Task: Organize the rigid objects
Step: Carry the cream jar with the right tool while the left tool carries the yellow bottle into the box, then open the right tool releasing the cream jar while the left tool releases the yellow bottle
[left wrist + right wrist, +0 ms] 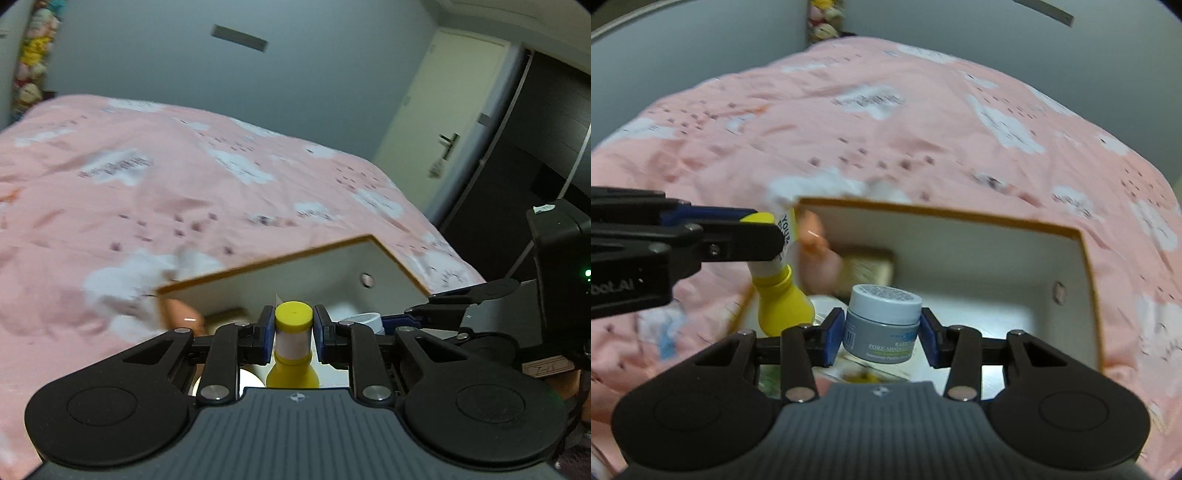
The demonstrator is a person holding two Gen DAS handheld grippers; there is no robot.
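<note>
My left gripper (294,332) is shut on the white neck of a yellow bottle (293,373) with a yellow cap, held upright over the near left corner of an open box (388,254). That box (1086,280) is white inside with an orange rim. My right gripper (882,334) is shut on a small grey jar (882,338) with a pale blue lid, above the box's inside. The right wrist view shows the left gripper (764,236) from the side, the yellow bottle (783,306) hanging below it. In the left wrist view, the right gripper's fingers (443,299) reach in from the right.
The box lies on a bed with a pink cloud-print cover (147,184). Inside it are a blurred peach object (816,251) and a gold tin (868,267). A white door (443,110) and a dark wardrobe (546,129) stand beyond the bed; plush toys (33,55) fill the far left.
</note>
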